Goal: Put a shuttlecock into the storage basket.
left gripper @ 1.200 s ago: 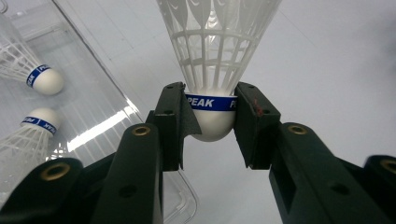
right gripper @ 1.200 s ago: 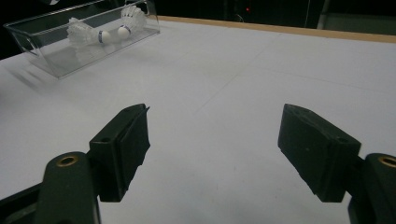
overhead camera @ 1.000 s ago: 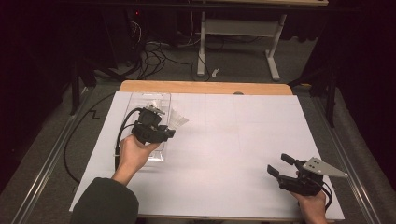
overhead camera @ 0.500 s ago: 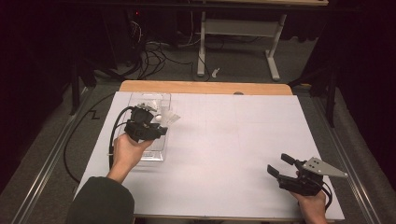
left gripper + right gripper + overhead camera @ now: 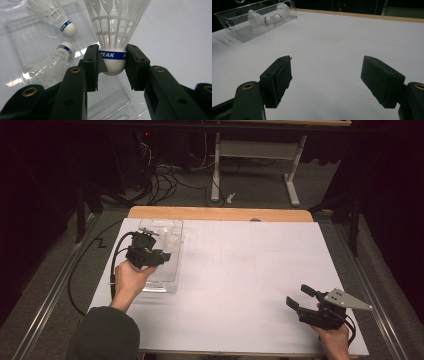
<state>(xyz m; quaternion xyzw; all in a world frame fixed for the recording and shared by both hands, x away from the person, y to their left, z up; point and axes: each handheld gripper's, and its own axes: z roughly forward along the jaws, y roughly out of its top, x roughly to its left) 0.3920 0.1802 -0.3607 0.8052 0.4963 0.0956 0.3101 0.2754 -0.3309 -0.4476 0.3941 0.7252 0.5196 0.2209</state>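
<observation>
Right there, the left gripper (image 5: 112,72) has its two black pads pressed on the white cork of a shuttlecock (image 5: 113,37), one pad on each side at the blue band, feathers pointing away from the jaws. Just beneath and beyond it lies a clear plastic tray (image 5: 32,37) with two more shuttlecocks (image 5: 53,58) on their sides, corks close together. Seen from above, the gripper (image 5: 165,256) hangs over that tray (image 5: 167,227) at the table's (image 5: 250,270) left side. Well apart, at the near right corner, the right gripper (image 5: 325,80) rests low with jaws wide and nothing between them.
</observation>
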